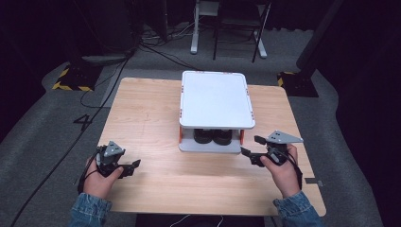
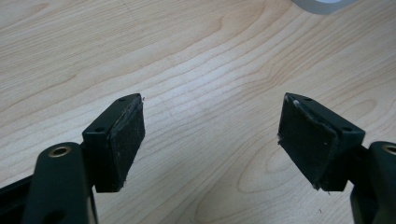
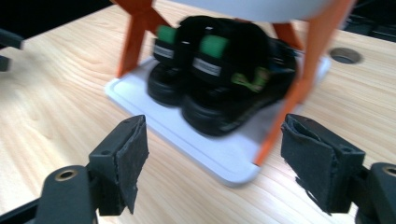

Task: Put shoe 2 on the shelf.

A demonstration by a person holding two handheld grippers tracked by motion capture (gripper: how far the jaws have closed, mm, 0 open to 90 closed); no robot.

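Right hand-held gripper (image 1: 249, 145) is hanging wide open, empty, near black shoes (image 3: 219, 79) on white rack (image 1: 215, 99); left hand-held gripper (image 1: 135, 166) is gaping wide over surface (image 1: 142, 123).

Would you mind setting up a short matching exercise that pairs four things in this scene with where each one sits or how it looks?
Things:
1. pair of black shoes
2. rack's legs
3. left hand-held gripper
4. rack's top shelf

Descriptions:
A. orange
B. white and bare
C. on the rack's lower shelf
D. open over bare wood near the table's front left

Pairs: 1-C, 2-A, 3-D, 4-B
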